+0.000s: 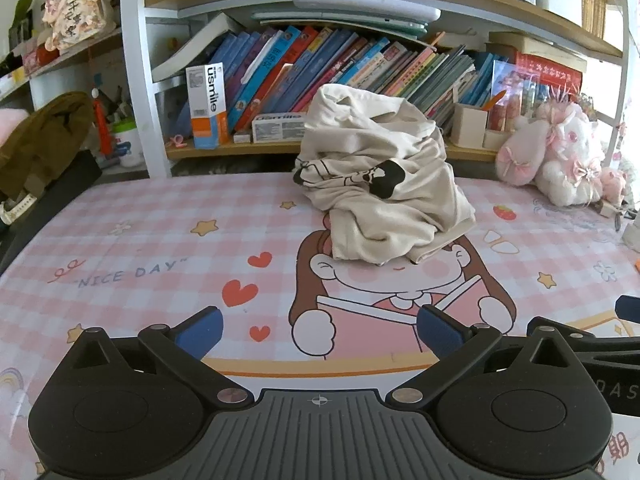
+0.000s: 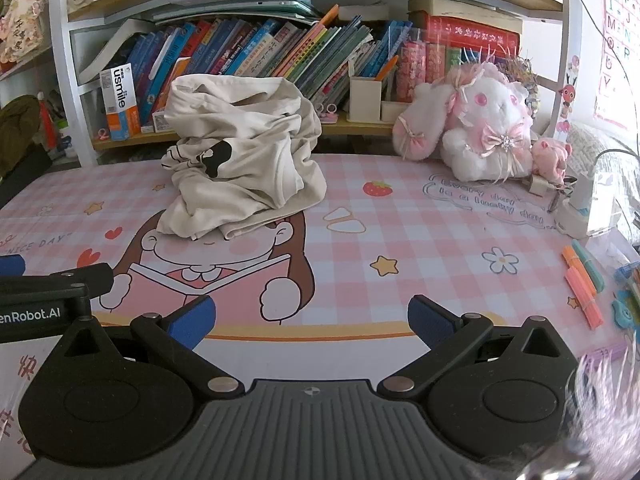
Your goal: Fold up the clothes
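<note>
Folding has not begun: the cream shirt [image 1: 380, 176] sits crumpled in a heap at the centre of the counter [image 1: 160, 240], both left tongs [image 1: 320, 330] and right tongs [image 2: 312, 320] spread wide and empty.

My right hand-held gripper [image 2: 311, 320] hangs spread wide over the counter's [image 2: 432, 240] near edge; the crumpled cream shirt [image 2: 244, 160] sits heaped toward the far edge.

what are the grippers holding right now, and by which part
Nothing. The left gripper and right gripper are both open and empty, short of the crumpled cream garment on the desk mat.
</note>
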{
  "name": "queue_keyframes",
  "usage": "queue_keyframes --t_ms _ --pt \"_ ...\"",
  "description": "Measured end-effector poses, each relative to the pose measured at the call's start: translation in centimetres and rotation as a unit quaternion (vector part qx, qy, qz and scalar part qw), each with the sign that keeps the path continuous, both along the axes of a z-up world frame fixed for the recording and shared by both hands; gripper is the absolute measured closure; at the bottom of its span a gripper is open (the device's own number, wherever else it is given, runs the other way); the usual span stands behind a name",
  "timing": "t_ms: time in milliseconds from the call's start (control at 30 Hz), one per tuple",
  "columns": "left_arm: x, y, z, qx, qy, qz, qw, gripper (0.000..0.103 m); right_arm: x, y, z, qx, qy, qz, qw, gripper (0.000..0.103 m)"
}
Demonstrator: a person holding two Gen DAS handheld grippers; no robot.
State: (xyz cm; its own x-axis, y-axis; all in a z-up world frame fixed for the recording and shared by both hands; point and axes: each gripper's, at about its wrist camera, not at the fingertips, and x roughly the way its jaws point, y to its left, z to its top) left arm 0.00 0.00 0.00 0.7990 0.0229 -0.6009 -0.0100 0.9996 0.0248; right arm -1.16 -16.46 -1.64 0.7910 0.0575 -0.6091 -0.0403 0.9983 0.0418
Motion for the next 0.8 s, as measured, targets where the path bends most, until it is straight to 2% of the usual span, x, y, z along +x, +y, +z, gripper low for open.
queue_keyframes --t_ms 200,300,800 --pt "-0.7 0.3 0.1 -0.006 -0.005 0.001 1.0 0.0 -0.1 0.1 0.0 -0.002 0.0 -0.001 1.0 0.0" --pt "0.0 0.3 -0.1 -0.007 0.012 0.002 0.9999 0.0 -0.1 0.2 0.0 -0.003 0.0 -0.001 1.0 0.0" --pt "0.4 0.4 0.0 -0.008 0.011 0.005 0.9999 0.0 -0.2 0.2 0.0 -0.003 0.001 -0.001 1.0 0.0"
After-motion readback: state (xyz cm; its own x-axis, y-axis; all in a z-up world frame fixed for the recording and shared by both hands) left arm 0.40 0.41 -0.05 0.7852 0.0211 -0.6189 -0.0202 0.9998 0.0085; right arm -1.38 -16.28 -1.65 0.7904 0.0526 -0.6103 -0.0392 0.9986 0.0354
